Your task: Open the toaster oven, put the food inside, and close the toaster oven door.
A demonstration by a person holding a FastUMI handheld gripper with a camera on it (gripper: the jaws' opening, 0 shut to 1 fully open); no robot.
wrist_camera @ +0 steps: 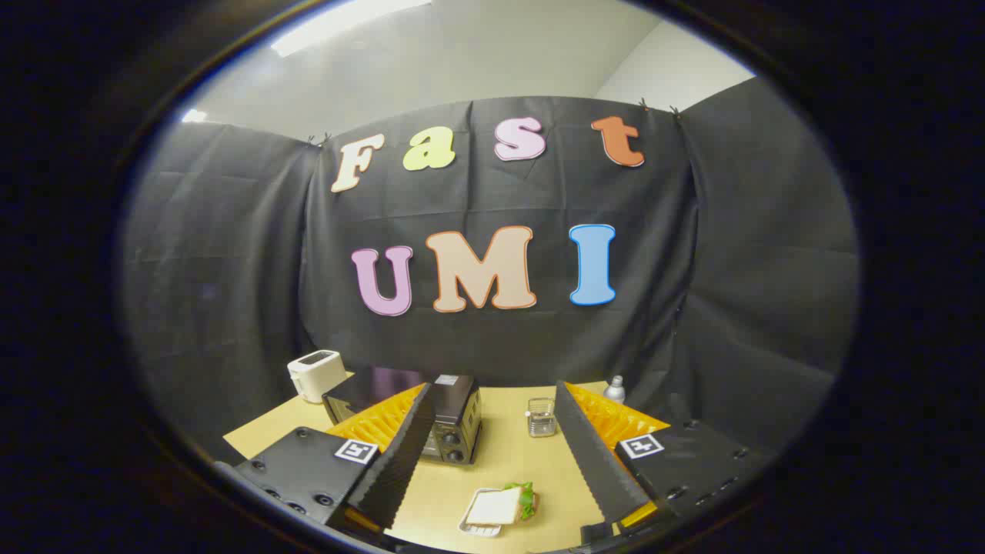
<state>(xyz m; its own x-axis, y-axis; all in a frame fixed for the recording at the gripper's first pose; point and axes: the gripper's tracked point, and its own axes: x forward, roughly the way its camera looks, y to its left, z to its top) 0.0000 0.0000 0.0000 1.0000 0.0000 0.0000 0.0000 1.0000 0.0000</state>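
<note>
The gripper [492, 454] hung above the bench [508, 462] with its fingers [400, 454] spread wide apart, holding nothing. The toaster oven [450, 419] stood ahead and slightly left, partly hidden behind the left finger, door apparently closed. The sandwich [504, 506] on its small tray [479, 525] lay nearer than the toaster oven, between the fingers. A glass jar [542, 416] stood right of the toaster oven, a white toaster [316, 375] left.
</note>
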